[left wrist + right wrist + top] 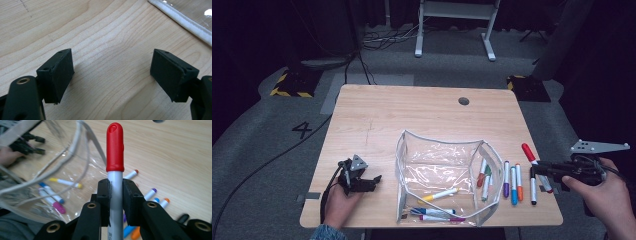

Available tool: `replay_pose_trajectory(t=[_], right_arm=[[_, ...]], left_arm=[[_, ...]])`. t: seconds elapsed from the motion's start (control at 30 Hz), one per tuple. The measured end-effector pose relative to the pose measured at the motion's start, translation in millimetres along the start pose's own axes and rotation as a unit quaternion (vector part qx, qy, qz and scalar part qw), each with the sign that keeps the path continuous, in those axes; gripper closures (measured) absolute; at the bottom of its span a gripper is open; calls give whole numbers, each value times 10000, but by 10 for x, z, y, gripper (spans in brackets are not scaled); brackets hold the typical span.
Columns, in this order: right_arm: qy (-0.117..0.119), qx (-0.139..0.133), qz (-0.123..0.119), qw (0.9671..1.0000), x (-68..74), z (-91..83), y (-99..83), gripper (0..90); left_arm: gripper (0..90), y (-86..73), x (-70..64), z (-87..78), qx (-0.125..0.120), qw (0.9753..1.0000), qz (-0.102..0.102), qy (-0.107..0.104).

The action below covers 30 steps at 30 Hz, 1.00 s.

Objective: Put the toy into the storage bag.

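Observation:
An open clear pouch (447, 160) with white trim lies mid-table. Through its plastic show a yellow marker (439, 195), a blue one (432, 211) and a pink one (442, 218); two more markers (484, 175) sit at its right end. My right gripper (538, 169) hovers off the table's right edge, shut on a red-capped marker (528, 152). The right gripper view has the red cap (115, 145) standing up between the jaws of the right gripper (115, 192). My left gripper (374, 180) rests on the wood left of the pouch, open and holding nothing (112, 62). The pouch trim (185, 22) lies just ahead.
Purple (506, 179), blue (513, 186), orange (519, 182) and black (533, 187) markers lie loose right of the pouch. A round cable hole (464, 101) sits near the far edge. Bare wood spreads behind the pouch (412, 110).

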State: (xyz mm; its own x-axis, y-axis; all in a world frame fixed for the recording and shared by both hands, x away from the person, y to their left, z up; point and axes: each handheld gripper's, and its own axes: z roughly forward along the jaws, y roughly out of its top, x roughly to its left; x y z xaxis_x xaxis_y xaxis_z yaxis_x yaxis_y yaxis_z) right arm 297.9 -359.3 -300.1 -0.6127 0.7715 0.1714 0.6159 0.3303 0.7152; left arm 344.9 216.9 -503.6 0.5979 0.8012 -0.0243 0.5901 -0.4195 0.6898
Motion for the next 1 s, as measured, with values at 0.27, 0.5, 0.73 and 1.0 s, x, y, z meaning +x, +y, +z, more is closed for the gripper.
replay_pose_trajectory(t=[0.27, 0.5, 0.73, 1.0], right_arm=[[476, 58, -519, 9975, 341, 67, 327, 770], [868, 251, -1001, 9909, 640, 247, 624, 770], [1174, 439, -1390, 9823, 919, 444, 818, 770], [1506, 675, -1693, 9717, 1189, 650, 962, 770]], left_arm=[[192, 1, 1, 0, -3, 10000, 11, 7], [192, -3, -6, -1, -9, 10000, -36, 5], [192, -4, -5, -3, -3, 10000, -37, 10], [190, -1, -4, -3, 12, 10000, -39, 33]])
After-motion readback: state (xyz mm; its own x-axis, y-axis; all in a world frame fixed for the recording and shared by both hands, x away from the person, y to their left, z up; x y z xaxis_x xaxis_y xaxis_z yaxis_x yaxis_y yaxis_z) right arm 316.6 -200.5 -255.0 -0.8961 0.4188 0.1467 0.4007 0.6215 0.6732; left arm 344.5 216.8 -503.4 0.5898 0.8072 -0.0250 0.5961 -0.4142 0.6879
